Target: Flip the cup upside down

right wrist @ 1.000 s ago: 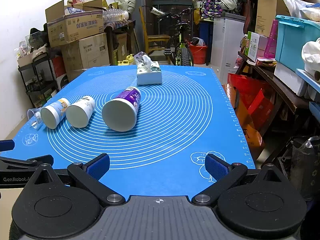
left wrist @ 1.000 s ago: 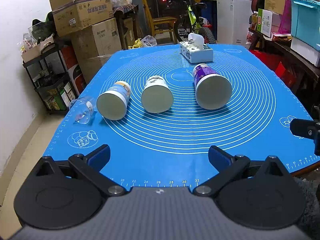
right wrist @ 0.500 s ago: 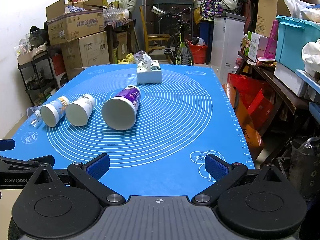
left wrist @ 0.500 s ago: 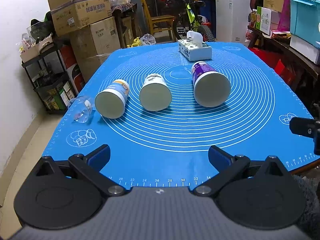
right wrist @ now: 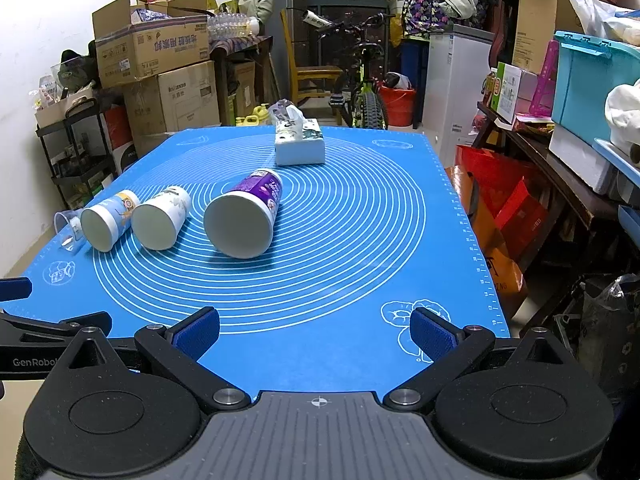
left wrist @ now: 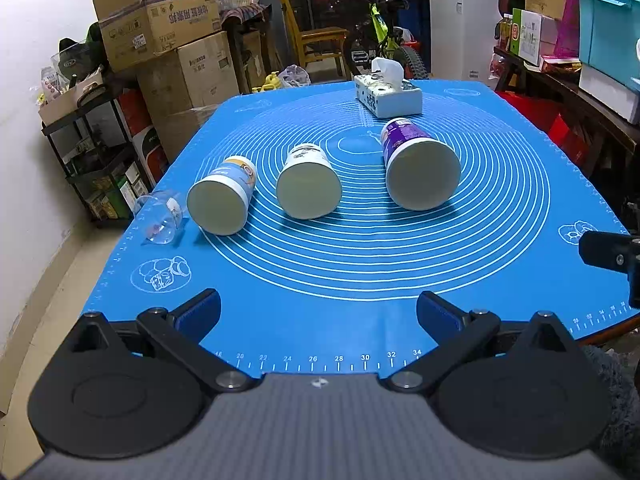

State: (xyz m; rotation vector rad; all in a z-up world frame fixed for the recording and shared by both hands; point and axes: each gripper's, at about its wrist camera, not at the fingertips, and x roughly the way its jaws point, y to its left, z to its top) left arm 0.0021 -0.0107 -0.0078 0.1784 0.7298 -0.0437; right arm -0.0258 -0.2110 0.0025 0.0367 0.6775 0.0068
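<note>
I'm easing the left gripper (left wrist: 318, 312) fwd, cups growing vs 1 s ago, both claws wide & empty, right gripper (right wrist: 314, 330) idling, purple cup (left wrist: 420, 172) nearest tissue box (left wrist: 388, 94) untouched.

Ahead of my blue-padded fingers (left wrist: 199, 309), the counter (left wrist: 500, 280) wears a bright blue mat ringed with thin white circles. Beyond lie a purple-printed cup (left wrist: 416, 168), a white cup (left wrist: 308, 184), a pale blue-and-orange cup (left wrist: 224, 196) and a clear cup (left wrist: 160, 220). Farthest off sits a white tissue box (left wrist: 390, 96) with dark print.
</note>
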